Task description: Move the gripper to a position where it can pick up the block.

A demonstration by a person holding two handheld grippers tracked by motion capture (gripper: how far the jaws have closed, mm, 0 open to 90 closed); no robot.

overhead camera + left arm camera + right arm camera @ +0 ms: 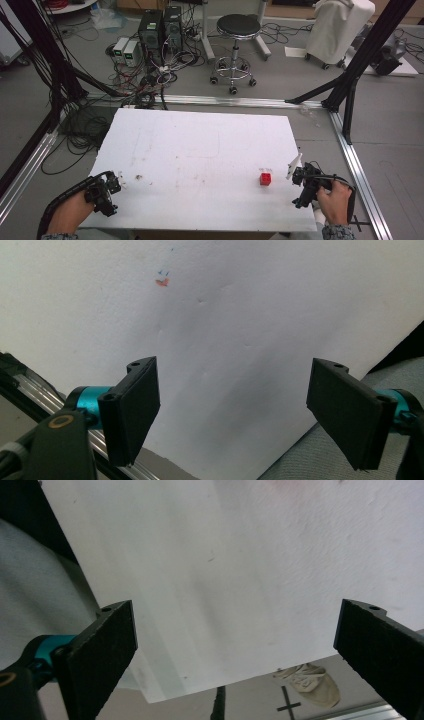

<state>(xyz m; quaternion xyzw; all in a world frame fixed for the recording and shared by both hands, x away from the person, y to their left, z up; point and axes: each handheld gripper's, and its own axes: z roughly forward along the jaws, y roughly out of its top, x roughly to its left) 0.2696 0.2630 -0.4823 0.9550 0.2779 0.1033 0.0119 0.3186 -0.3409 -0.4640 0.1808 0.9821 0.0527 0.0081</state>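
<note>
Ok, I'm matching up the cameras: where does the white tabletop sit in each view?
High view: the white tabletop fills the middle.
Left gripper view: it spreads behind the open jaws, a corner at the bottom.
Right gripper view: it lies behind the open jaws, a corner at lower left.
Shared landmark: the tabletop's edge.

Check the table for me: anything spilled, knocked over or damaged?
Nothing is spilled or broken. The red cube sits upright near the right gripper. The white tabletop shows only faint scuffs and a small dark smudge near the left gripper.
</note>
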